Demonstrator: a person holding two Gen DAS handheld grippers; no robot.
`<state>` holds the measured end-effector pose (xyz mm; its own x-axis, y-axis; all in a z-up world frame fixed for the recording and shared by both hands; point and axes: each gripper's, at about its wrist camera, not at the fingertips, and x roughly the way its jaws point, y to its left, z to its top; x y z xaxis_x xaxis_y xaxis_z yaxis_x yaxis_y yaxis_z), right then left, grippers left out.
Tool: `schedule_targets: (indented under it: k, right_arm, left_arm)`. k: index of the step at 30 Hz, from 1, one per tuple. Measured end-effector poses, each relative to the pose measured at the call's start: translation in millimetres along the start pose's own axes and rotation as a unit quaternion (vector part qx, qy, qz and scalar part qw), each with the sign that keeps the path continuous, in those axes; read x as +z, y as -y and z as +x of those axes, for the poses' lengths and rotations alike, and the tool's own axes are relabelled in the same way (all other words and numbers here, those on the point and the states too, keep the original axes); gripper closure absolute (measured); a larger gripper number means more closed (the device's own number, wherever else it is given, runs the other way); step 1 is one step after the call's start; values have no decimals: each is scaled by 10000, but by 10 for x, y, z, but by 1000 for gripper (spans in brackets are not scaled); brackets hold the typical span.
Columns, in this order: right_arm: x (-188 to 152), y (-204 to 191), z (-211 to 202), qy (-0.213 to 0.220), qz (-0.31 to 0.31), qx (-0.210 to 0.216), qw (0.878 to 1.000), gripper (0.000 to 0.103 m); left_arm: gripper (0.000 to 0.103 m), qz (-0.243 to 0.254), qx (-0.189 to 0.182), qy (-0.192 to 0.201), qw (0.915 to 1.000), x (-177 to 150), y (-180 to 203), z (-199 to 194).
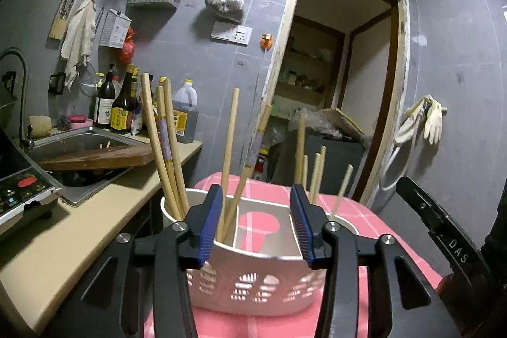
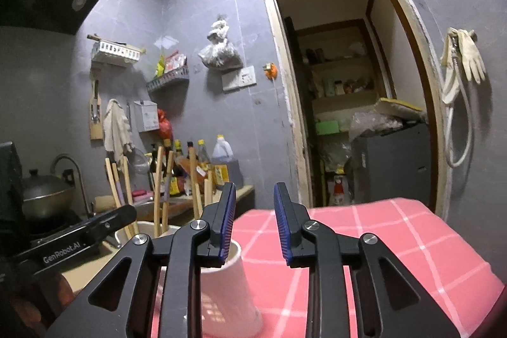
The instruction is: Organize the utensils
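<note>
Chopsticks: we see wooden chopsticks [image 1: 164, 141] standing upright in a white holder, fanned out at different angles, tips down, tops free in the air.
Holder: the white utensil caddy [image 1: 253, 277] sits on a pink checked cloth [image 1: 364, 211], divided into compartments; sticks fill the left and right ones, while the middle one looks empty and shows the cloth through it.
Handling: we judge the sticks light, stiff and smooth, likely to slide or twist in a loose pinch; the upper shaft, clear of its neighbours, looks like the place to take one. The caddy looks like thin, light plastic with a perforated front, so a sideways tug on a stick could tip or drag it.
Left tool: the left tool [image 1: 255, 224] is spread, its blue pads standing either side of the middle compartment just above the rim, with nothing pinched between them.
Right tool: the right tool [image 2: 255, 224] stands slightly parted with nothing between its pads; in its own view the caddy [image 2: 221, 284] sits low and to the left, just beside its left pad, and we cannot tell whether they touch.
Surface: the clothed surface carries the caddy near its left edge; a beige counter [image 1: 79, 227] runs alongside.
Surroundings: a steel sink [image 1: 79, 144] with a wooden board [image 1: 101, 160] across it, dark sauce bottles [image 1: 122, 106] behind, and an open doorway [image 1: 342, 78] beyond.
Progress: both hands are free and most sticks are already stowed, so we reckon the sorting is well along.
</note>
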<state>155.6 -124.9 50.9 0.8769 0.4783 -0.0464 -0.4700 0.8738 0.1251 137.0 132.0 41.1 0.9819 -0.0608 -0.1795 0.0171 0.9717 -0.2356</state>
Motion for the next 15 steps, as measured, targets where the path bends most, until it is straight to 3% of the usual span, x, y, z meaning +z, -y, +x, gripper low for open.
schedule_targets:
  k: [7, 13, 15]
  right_arm:
    - [11, 89, -222, -307, 52, -115, 9994, 75]
    - [5, 121, -434, -669, 13, -186, 9976, 61]
    - [2, 119, -505, -740, 19, -202, 9971, 57]
  left_arm:
    - [47, 173, 58, -213, 9996, -64, 115, -116]
    - [29, 269, 116, -396, 9988, -131, 147, -226]
    - [28, 293, 128, -444, 9985, -161, 158, -277]
